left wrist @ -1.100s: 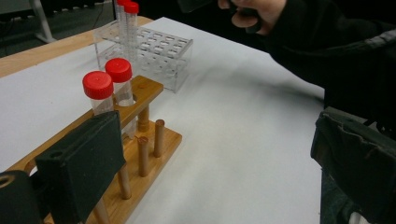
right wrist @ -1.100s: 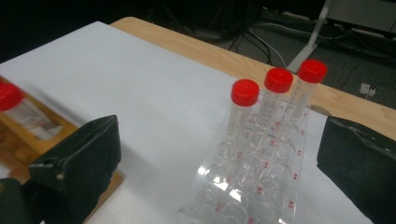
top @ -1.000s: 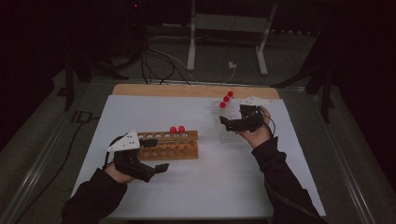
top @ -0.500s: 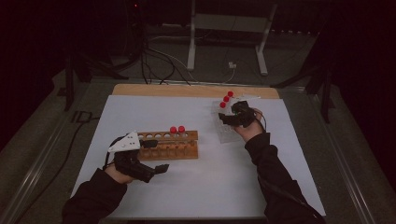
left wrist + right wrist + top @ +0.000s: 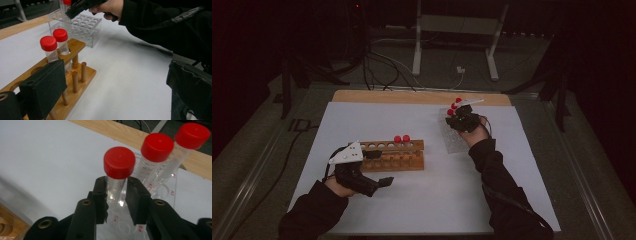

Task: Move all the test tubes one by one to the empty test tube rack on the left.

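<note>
Red-capped tube [image 5: 117, 167] flanked by the right gripper [image 5: 117, 195] over the clear rack [image 5: 160, 220].

Right gripper: seen at upper right of centre in the high view [image 5: 460, 119]; its jaws are set either side of the tube just below the cap, whether pressed on it cannot be told. Two further red-capped tubes [image 5: 157, 152] are seen standing in the clear rack at the upper right of the right gripper view. Wooden rack [image 5: 394, 156]: placed left of centre in the high view, with two red-capped tubes [image 5: 54, 47] held upright in it. Left gripper [image 5: 379, 170]: held at lower left in the high view, jaws spread wide with the near end of the wooden rack between them, nothing gripped.
</note>
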`<act>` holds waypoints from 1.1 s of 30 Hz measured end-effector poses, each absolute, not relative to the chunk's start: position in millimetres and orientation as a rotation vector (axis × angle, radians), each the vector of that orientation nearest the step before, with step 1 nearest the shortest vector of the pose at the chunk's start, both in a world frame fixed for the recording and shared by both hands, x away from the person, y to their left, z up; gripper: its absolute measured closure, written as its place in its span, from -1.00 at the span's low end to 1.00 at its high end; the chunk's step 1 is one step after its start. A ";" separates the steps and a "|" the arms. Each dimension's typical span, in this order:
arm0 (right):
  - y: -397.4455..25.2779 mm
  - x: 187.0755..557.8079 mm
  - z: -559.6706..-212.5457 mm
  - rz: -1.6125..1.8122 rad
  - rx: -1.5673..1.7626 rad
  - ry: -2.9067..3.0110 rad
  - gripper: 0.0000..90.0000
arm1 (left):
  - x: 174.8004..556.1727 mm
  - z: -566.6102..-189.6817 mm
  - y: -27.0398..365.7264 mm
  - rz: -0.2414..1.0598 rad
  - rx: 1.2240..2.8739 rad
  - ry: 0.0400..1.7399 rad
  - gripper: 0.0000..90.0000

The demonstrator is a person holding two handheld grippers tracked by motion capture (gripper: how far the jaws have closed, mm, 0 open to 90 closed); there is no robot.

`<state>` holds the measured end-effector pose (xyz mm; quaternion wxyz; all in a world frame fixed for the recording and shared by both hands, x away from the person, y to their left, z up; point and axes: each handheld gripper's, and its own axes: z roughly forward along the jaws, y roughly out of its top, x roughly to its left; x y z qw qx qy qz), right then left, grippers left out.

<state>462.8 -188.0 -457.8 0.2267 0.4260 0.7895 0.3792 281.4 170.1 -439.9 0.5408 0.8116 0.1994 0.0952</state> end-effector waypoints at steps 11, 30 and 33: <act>-185.5 461.5 -455.3 1.058 1.161 2.161 0.66 | 281.4 -440.1 169.3 0.219 1.930 0.473 -0.92; -192.7 443.1 -414.4 1.101 1.092 2.116 0.66 | 283.8 -441.5 169.0 0.205 1.938 0.479 -0.92; -194.3 437.9 -407.2 1.119 1.080 2.106 0.66 | 283.6 -441.4 168.5 0.201 1.937 0.478 -0.92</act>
